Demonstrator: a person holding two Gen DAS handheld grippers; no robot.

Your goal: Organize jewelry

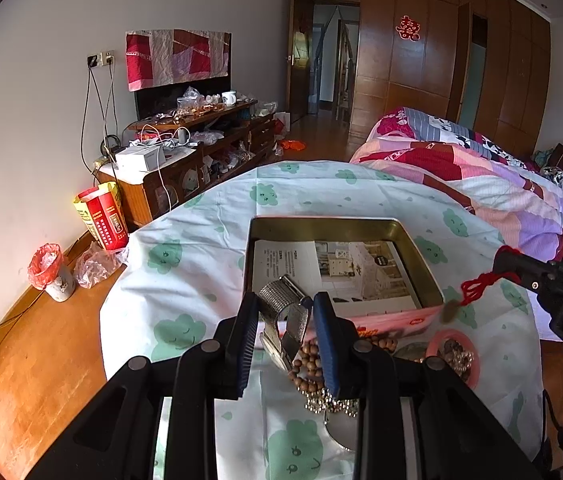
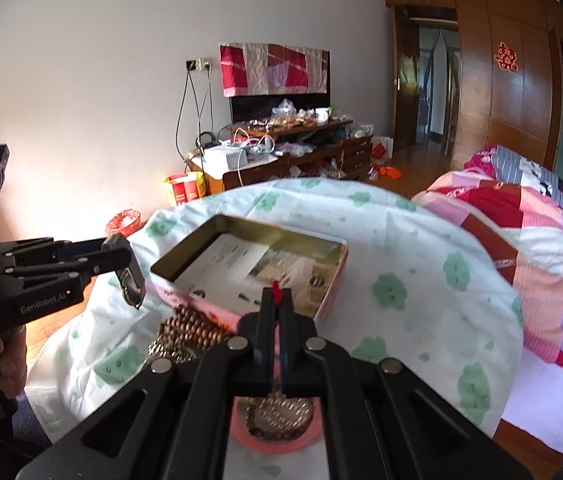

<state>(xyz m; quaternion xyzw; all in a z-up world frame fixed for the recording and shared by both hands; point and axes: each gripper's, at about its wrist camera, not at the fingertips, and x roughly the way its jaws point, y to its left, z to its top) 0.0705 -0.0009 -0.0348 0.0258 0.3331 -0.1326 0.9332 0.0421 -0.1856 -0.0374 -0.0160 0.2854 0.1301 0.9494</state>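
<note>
Nearest the lenses, the left gripper (image 1: 285, 320) is clenched on a silver mesh-band watch (image 1: 285, 312), its blue-edged pads pressing the band from both sides just short of the near wall of the open metal tin (image 1: 421, 256); from the right wrist view the same watch (image 2: 131, 276) hangs from that gripper (image 2: 121, 256) in the air, to the left of the tin (image 2: 333, 276) and apart from it. The right gripper (image 2: 277, 300) has its jaws pressed together on a red knotted cord (image 2: 276, 290), a loop of which pokes up between the tips; in the left wrist view this cord (image 1: 477, 286) trails from that gripper (image 1: 499, 258) to the right of the tin, with a small blurred pendant dangling at its lower end. Below the grippers, just before the tin's near wall, lie a wooden bead bracelet (image 1: 309, 356), a sparkly metallic chain (image 1: 329, 404) and a pink round dish (image 2: 273, 432) holding gold-coloured jewellery. All of this rests on a white cloth with green cloud prints (image 1: 185, 264). The tin has a pink outer wall and gold inner walls, and a printed leaflet (image 1: 321, 268) lies flat on its floor. Beyond the tin, to its right, a patchwork quilt (image 1: 481, 176) covers a bed; farther back on the left stands a cluttered wooden cabinet (image 1: 201, 148) against the white wall.
</note>
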